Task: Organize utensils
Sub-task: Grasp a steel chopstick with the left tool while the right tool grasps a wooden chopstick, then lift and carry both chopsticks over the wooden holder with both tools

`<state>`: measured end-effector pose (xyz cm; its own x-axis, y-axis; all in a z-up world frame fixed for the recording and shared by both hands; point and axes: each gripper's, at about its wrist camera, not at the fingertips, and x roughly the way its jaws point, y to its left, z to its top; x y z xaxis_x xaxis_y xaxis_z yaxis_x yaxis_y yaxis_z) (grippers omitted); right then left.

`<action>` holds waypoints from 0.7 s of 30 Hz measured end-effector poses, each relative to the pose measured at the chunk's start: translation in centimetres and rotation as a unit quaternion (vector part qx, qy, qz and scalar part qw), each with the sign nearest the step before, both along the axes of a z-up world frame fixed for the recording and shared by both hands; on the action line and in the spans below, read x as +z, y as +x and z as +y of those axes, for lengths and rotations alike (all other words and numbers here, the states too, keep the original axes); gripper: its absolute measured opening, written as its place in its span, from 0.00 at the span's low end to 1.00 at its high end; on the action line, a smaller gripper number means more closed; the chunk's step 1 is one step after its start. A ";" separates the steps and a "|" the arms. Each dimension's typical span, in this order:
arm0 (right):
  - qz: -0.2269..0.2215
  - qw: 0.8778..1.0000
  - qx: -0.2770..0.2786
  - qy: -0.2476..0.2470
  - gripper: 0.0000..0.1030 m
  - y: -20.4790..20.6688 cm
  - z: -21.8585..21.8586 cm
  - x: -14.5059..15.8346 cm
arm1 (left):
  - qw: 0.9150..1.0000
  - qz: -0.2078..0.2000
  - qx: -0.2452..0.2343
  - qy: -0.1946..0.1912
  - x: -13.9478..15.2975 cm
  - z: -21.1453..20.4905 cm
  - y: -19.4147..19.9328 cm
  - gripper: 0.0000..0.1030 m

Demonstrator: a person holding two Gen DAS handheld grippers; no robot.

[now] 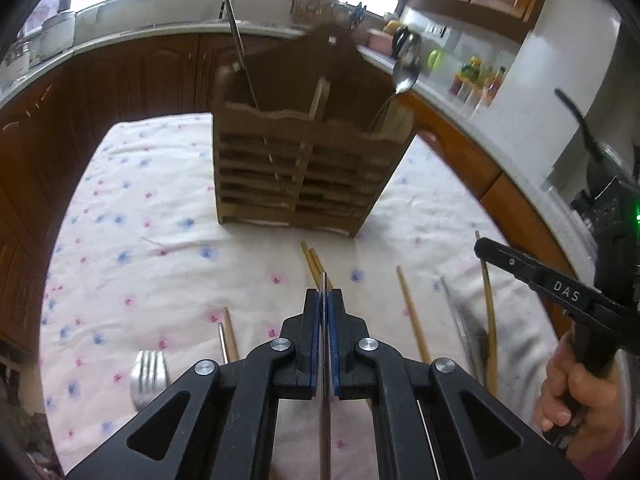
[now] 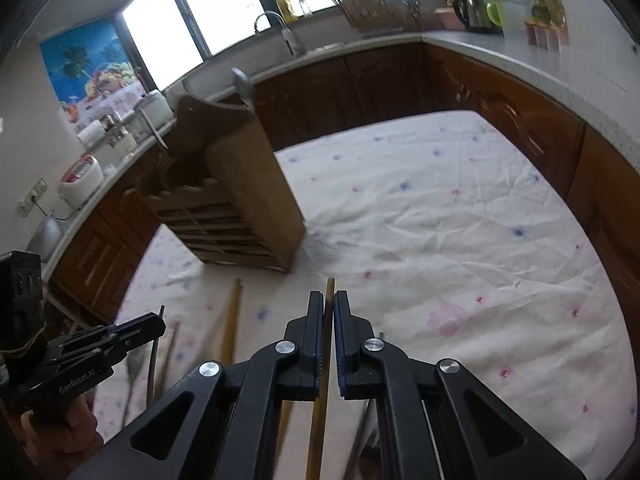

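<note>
A slatted wooden utensil holder (image 1: 304, 168) (image 2: 240, 200) stands on the flowered cloth. A metal handle (image 1: 240, 52) sticks out of its left compartment and a spoon (image 1: 406, 76) out of its right. My left gripper (image 1: 325, 296) (image 2: 160, 322) is shut on a thin metal utensil (image 1: 325, 280), seen edge-on, short of the holder. My right gripper (image 2: 329, 300) (image 1: 486, 248) is shut on a wooden chopstick (image 2: 330, 286) (image 1: 490, 320). A fork (image 1: 150, 376) and loose chopsticks (image 1: 314, 260) (image 2: 232, 320) lie on the cloth.
The cloth-covered table (image 2: 440, 200) is ringed by brown cabinets (image 2: 360, 88) and a pale counter (image 1: 460, 108) with bottles, a kettle and a sink tap. A blurred grey utensil (image 1: 464, 320) lies by the right gripper. A hand (image 1: 576, 392) grips the right handle.
</note>
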<state>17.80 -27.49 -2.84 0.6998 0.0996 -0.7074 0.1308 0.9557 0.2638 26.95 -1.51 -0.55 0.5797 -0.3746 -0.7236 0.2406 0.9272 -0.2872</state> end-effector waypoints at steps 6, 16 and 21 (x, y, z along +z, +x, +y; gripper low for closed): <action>-0.027 1.000 0.012 0.004 0.04 -1.4 1.0 2.4 | 0.999 -0.030 -0.008 -0.012 2.9 1.9 -3.5 0.02; -0.062 0.998 0.018 0.002 0.04 -3.3 2.0 4.7 | 0.997 -0.062 -0.010 -0.034 6.0 4.4 -7.3 0.02; -0.082 0.996 0.024 0.003 0.04 -4.2 2.4 6.2 | 0.996 -0.079 -0.006 -0.042 7.0 5.5 -8.9 0.02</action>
<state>13.63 -25.14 3.38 0.8001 0.1400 -0.5833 0.0397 0.9579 0.2843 18.09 4.00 6.40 0.6783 -0.4382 -0.5899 0.2999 0.8979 -0.3221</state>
